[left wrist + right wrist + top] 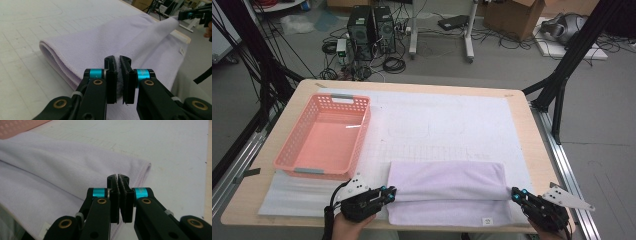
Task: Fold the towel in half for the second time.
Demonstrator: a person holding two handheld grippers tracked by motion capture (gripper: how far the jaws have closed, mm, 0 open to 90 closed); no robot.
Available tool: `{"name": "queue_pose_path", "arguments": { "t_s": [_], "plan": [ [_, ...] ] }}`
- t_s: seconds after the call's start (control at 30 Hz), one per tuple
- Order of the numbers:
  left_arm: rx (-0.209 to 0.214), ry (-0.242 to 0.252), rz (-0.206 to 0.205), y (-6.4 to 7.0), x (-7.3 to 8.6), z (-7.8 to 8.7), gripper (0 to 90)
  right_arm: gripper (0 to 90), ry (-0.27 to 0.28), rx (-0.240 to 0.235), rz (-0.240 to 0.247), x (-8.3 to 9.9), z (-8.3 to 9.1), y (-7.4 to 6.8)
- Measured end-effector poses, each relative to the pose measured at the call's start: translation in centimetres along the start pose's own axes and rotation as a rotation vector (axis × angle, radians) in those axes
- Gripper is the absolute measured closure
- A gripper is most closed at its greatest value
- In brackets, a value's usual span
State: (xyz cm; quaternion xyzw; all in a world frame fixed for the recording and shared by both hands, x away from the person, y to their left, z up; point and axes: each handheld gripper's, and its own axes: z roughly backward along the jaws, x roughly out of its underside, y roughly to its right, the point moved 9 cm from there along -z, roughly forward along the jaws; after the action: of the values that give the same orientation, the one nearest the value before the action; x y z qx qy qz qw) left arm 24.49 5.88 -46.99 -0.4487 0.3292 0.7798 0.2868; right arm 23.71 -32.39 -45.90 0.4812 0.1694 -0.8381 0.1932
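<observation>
A lavender towel (447,192) lies folded along the near edge of the tabletop (532,150), to the right of a pink plastic basket (324,135). A person pinches it at both ends. The left tongs (388,194) are pressed together on the towel's left end, with a thin sliver of cloth showing between the jaws in the left gripper view (119,80). The right tongs (515,193) are clamped on the right end; in the right gripper view (119,197) the jaws sit almost flush, gripping the fabric edge.

Judging from this, the fold could go askew. Each grip takes only a little cloth, so a corner may slip free if either hand pulls hard or lifts faster than the other. Uneven travel would leave the top layer skewed against the layer beneath. The towel's near edge, with its small tag (486,220), sits close to the tabletop's front lip, so dragging it toward the person could pull it off.

Under the towel, a white mat (492,125) with faint grid lines covers the pale wooden tabletop. Beyond the basket, on a grey floor, stand two black computer towers (372,27) amid tangled cables, with cardboard boxes (517,15) farther right.
</observation>
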Motion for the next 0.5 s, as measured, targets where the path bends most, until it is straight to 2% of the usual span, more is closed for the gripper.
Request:
{"name": "queue_pose_path", "arguments": {
  "t_s": [0.03,0.07,0.13,0.17,0.23,0.3,0.4,0.43,0.47,0.5],
  "plan": [
    [0.004,-0.009,-0.005,0.2,0.3,0.0,83.3,87.5,-0.001,-0.002,-0.003,0.1,0.2,-0.1],
    [-0.010,-0.020,-0.005,0.2,0.5,-0.1,80.6,86.1,0.002,-0.001,-0.003,0.2,0.3,-0.1],
    [-0.029,-0.018,0.019,0.1,0.5,-0.1,63.9,69.9,0.022,0.006,-0.029,-0.1,0.5,-0.2],
    [-0.035,-0.012,0.022,0.0,0.4,-0.1,59.3,63.8,0.036,0.003,-0.058,-0.4,0.6,-0.2],
    [-0.041,-0.001,0.036,-0.2,0.3,0.0,53.8,56.9,0.059,0.002,-0.068,-0.8,0.7,-0.3],
    [-0.044,-0.009,0.041,-0.3,0.5,-0.1,50.6,52.3,0.051,-0.005,-0.054,-0.9,0.3,-0.4],
    [-0.030,-0.044,0.049,-0.3,1.3,-0.7,51.9,50.5,-0.040,0.000,-0.025,0.2,-1.2,-0.5],
    [-0.020,-0.064,0.040,-0.1,1.5,-0.8,57.7,51.3,-0.074,0.003,-0.016,0.7,-1.7,-0.4],
    [-0.011,-0.083,0.027,0.0,1.8,-0.9,69.6,58.9,-0.098,-0.004,-0.021,1.1,-2.0,-0.4],
    [-0.012,-0.089,0.014,0.2,1.9,-1.0,79.2,75.1,-0.116,-0.017,-0.010,1.4,-2.2,-0.4]
  ]
}}
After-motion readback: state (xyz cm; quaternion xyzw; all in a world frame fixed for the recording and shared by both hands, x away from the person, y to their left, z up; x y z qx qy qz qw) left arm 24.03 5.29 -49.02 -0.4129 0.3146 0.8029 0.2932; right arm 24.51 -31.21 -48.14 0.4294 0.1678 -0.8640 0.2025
